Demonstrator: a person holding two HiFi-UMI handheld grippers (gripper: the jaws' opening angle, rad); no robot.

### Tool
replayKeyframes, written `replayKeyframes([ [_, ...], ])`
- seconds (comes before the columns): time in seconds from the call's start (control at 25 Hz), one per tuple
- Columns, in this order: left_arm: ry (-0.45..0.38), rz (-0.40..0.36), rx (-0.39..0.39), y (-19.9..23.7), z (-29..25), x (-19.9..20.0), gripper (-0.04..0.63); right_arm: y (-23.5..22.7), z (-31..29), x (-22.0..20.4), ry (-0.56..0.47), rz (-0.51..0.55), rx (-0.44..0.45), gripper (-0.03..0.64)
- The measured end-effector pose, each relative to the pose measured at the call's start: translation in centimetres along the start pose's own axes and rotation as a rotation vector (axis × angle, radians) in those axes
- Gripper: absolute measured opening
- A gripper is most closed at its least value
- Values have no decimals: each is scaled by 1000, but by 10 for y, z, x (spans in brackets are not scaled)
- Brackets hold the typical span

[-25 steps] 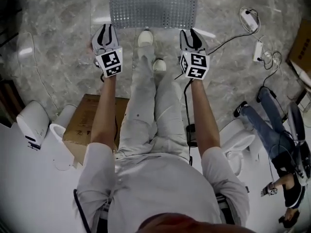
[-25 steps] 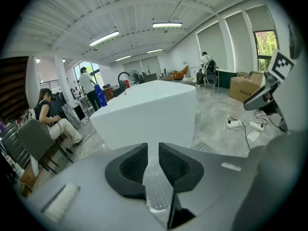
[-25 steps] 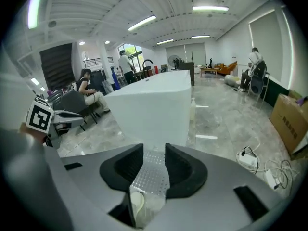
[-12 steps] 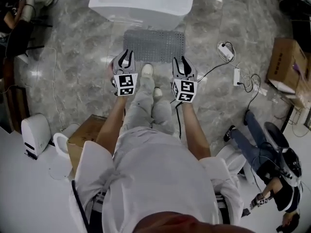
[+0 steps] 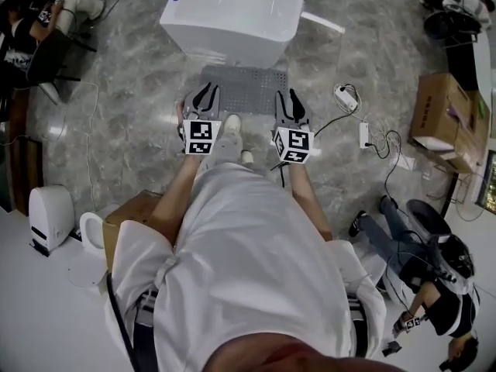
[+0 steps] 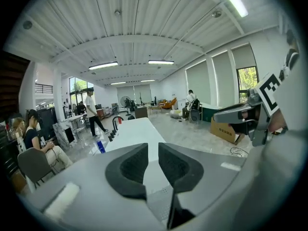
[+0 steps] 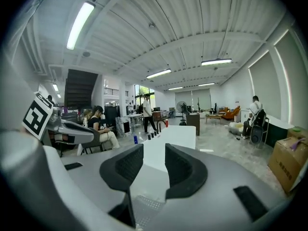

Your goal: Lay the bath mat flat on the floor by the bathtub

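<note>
Left gripper (image 5: 203,93) and right gripper (image 5: 289,98) hover empty, jaws apart (bath mat (image 5: 244,84) lies flat by the bathtub (image 5: 232,14)).

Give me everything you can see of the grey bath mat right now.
The grey rectangular bath mat looks like rubber or plastic, covered in a regular grid of small dots or holes. It lies spread flat on the marbled grey floor, one long side along the foot of the white bathtub. Nothing rests on it or grips it.
</note>
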State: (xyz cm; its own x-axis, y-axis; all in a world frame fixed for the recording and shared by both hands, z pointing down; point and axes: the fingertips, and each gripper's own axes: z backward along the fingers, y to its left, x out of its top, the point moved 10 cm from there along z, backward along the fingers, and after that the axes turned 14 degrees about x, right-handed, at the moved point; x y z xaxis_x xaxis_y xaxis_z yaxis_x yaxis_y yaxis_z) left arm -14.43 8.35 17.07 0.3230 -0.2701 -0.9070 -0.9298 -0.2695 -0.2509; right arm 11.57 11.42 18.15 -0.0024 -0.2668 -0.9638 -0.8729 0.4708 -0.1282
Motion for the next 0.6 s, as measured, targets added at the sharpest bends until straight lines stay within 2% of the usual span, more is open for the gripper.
replayKeyframes([
  [0.16, -61, 30, 12, 6, 26, 22, 66, 13, 21, 32, -83, 68, 3, 123],
  [0.2, -73, 40, 14, 7, 33, 27, 64, 17, 27, 39, -107, 82, -2, 100],
  [0.28, -109, 59, 25, 9, 45, 37, 31, 24, 40, 54, -155, 105, -15, 5],
  [0.32, -133, 67, 30, 10, 51, 43, 0, 27, 45, 61, -178, 115, -17, 2],
  [0.44, -189, 72, 31, 10, 63, 60, -3, 30, 56, 76, -216, 141, -21, 0],
  [0.6, -194, 99, 10, 12, 71, 72, -5, 38, 58, 88, -231, 189, -6, 0],
])
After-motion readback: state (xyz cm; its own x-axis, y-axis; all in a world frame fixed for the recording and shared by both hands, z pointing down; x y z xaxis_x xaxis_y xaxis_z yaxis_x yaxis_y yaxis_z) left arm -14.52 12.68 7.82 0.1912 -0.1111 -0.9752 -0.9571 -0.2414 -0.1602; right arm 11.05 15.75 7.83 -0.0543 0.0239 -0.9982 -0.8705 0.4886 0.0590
